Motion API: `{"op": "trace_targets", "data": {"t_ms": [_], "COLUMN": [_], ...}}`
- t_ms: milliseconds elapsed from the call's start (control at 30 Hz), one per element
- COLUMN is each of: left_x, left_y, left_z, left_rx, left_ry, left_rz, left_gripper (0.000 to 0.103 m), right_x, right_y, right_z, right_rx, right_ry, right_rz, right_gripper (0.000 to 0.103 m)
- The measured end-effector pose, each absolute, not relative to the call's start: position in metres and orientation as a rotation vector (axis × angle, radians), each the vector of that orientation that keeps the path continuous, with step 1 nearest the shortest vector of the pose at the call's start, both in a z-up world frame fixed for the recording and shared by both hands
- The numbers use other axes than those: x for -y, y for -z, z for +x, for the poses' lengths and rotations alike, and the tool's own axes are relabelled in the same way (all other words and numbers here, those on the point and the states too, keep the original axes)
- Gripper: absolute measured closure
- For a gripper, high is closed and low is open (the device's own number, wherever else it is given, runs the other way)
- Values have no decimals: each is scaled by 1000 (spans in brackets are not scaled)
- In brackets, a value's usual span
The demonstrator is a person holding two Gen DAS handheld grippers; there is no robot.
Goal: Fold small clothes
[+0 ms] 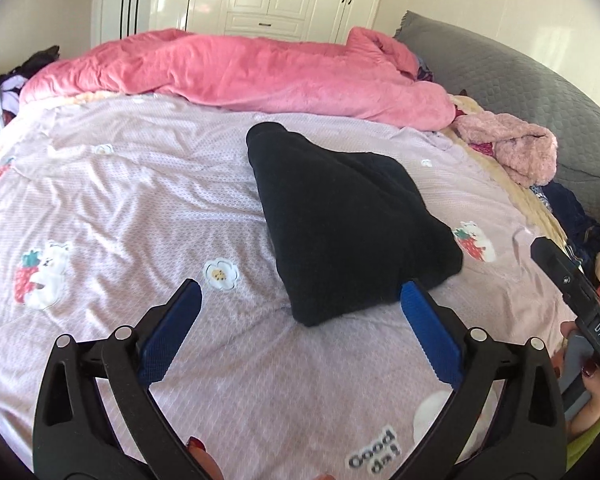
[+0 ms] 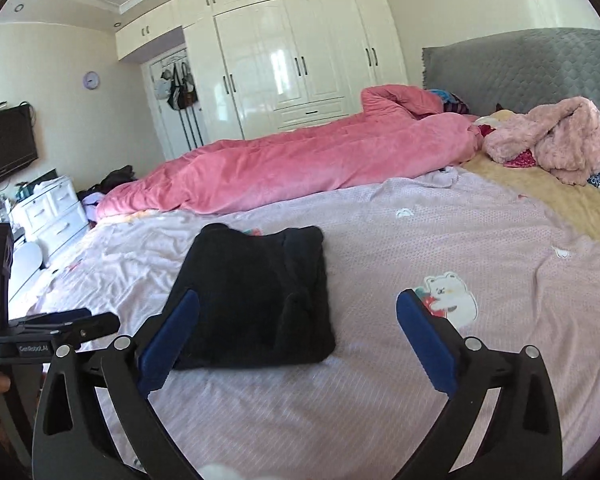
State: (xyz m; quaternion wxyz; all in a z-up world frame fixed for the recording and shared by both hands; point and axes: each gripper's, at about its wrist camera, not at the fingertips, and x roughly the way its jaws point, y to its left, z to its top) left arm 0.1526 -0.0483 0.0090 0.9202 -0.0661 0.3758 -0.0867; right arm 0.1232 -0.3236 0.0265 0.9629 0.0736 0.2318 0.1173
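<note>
Left wrist view: your left gripper (image 1: 300,300) is spread wide with nothing between its pads, your right gripper (image 2: 298,312) likewise, and the folded black garment (image 1: 348,224) lies free on the pink printed bedsheet (image 1: 120,200) just ahead.

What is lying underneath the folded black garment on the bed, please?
The black garment rests on the pink printed bedsheet, which shows all around it. Whatever lies beneath the folded layers is covered and cannot be seen.
</note>
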Motion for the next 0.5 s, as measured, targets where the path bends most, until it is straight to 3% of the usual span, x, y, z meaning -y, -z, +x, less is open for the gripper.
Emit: {"op": "trace_targets", "data": {"t_ms": [500], "left_x": [21], "left_y": [8], "left_z": [74], "left_rx": [-771], "left_ry": [129], "left_rz": [-155], "left_gripper": [9], "right_x": [283], "right_y": [-20], "right_z": [60], "right_rx": [-540], "right_ry": [-268], "right_rz": [-6], "right_gripper": [4]}}
